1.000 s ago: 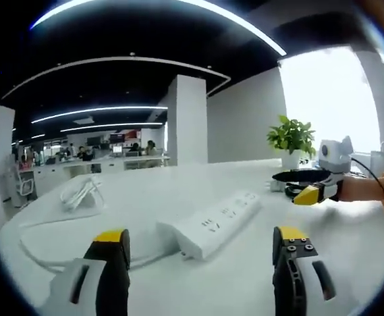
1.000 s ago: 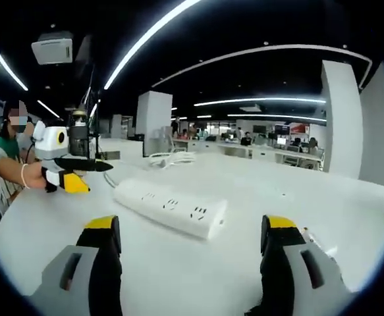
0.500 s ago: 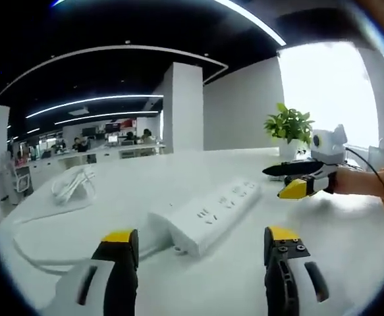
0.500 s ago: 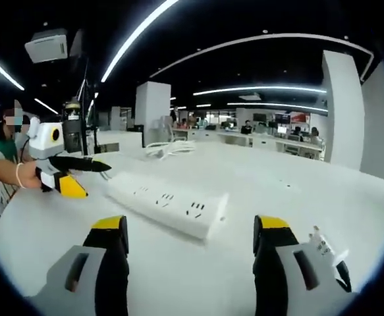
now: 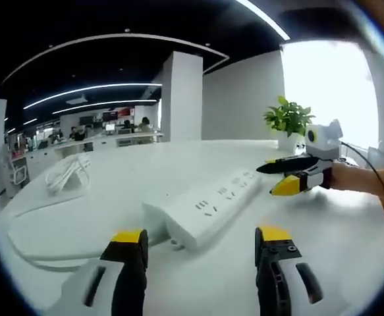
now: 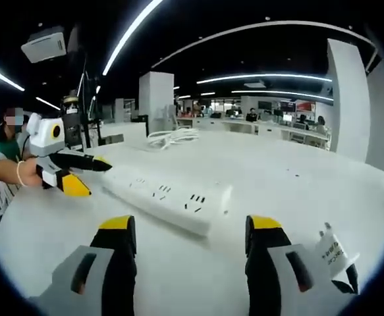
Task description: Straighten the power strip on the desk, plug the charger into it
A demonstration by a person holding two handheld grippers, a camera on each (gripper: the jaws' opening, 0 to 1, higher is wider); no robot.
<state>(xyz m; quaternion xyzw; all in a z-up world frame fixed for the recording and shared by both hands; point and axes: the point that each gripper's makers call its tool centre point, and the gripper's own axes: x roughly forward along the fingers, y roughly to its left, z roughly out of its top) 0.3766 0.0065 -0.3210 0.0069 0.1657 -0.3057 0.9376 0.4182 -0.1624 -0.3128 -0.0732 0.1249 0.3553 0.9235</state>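
The white table (image 5: pixel 350 230) spreads wide under both views. On it the white power strip (image 5: pixel 205 212) lies flat, just ahead of each gripper and between them. Its cable (image 5: pixel 40 253) trails off one end, and a coiled white cord (image 5: pixel 63 179) rests farther back. The left gripper (image 5: pixel 201 253) and right gripper (image 6: pixel 188 240) both have their fingers spread, holding nothing. The white charger (image 6: pixel 333 253) lies beside the right gripper's fingers.

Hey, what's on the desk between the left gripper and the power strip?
Nothing: in the left gripper view, bare white desk separates the left gripper from the power strip.
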